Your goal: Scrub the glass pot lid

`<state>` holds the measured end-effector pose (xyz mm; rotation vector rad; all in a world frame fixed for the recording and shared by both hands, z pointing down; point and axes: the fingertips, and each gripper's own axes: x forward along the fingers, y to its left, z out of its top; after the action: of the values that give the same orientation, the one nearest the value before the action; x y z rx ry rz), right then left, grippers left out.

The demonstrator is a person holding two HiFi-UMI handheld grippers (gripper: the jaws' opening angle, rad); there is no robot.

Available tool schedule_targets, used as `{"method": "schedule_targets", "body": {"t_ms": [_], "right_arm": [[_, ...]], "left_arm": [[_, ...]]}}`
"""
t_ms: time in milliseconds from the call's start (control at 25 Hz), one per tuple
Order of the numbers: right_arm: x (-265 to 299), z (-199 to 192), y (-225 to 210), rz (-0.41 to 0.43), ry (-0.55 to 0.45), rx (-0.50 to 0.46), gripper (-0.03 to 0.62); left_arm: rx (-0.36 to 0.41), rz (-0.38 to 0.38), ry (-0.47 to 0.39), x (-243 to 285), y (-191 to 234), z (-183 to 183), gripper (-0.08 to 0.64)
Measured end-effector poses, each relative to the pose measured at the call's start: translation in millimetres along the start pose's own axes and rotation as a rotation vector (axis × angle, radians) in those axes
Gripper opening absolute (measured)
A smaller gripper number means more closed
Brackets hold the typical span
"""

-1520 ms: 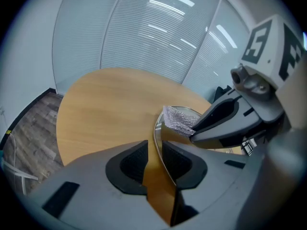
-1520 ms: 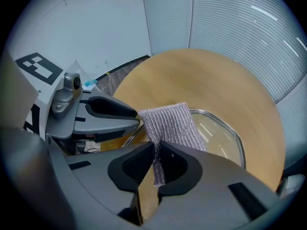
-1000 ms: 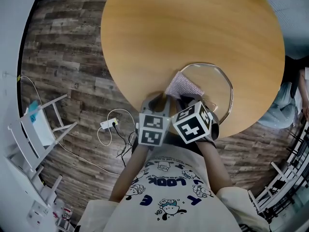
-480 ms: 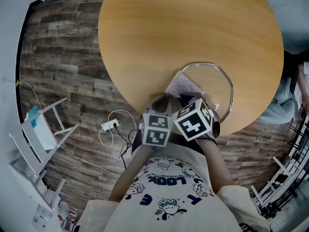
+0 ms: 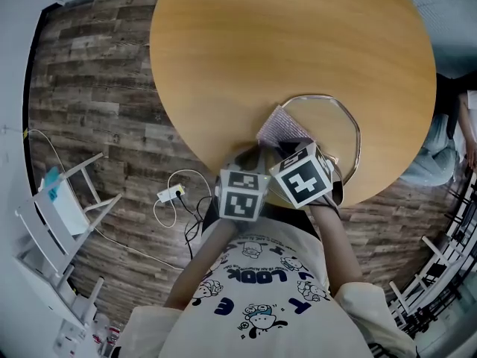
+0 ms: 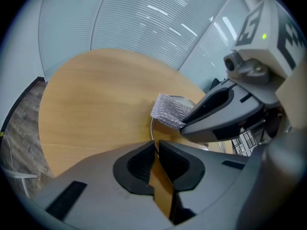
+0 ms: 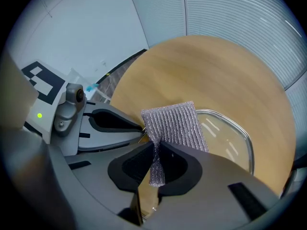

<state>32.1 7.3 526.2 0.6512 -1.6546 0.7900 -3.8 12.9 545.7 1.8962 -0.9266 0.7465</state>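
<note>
A glass pot lid [image 5: 328, 125] with a metal rim lies near the front edge of the round wooden table [image 5: 283, 43]. My left gripper [image 5: 250, 155] is shut on the lid's near-left rim, which runs in between the jaws [image 6: 154, 150]. My right gripper [image 5: 289, 149] is shut on a silver scrub cloth [image 5: 282, 129]. In the right gripper view the cloth [image 7: 172, 121] fans out over the left part of the lid [image 7: 225, 133], beside the left gripper's tips [image 7: 141, 127]. In the left gripper view the cloth [image 6: 168, 110] hangs from the right gripper [image 6: 184, 123] over the lid [image 6: 188, 99].
The table's edge is just in front of my body. On the wood plank floor at the left lie a white power strip with cables [image 5: 168, 192] and white furniture frames [image 5: 59, 200]. Metal frames [image 5: 432, 282] stand at the lower right.
Both grippers have crept slightly forward, the right one a bit further over the lid with the cloth. The lid has stayed in place.
</note>
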Motion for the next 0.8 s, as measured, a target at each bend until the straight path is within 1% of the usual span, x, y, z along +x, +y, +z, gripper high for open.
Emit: {"method": "schedule_targets", "body": {"t_ms": [440,800], "right_arm": [[0.0,3.7,-1.6,0.048,0.030,-0.031,0.055],[-0.6,7.9,-6.9,0.072,0.033,-0.062,0.055]], "left_arm": [[-0.002,-0.003,0.026,0.1,0.8,-0.3,0.037],[-0.006,0.025,0.028,-0.7,2.5,-1.3,0.037]]}}
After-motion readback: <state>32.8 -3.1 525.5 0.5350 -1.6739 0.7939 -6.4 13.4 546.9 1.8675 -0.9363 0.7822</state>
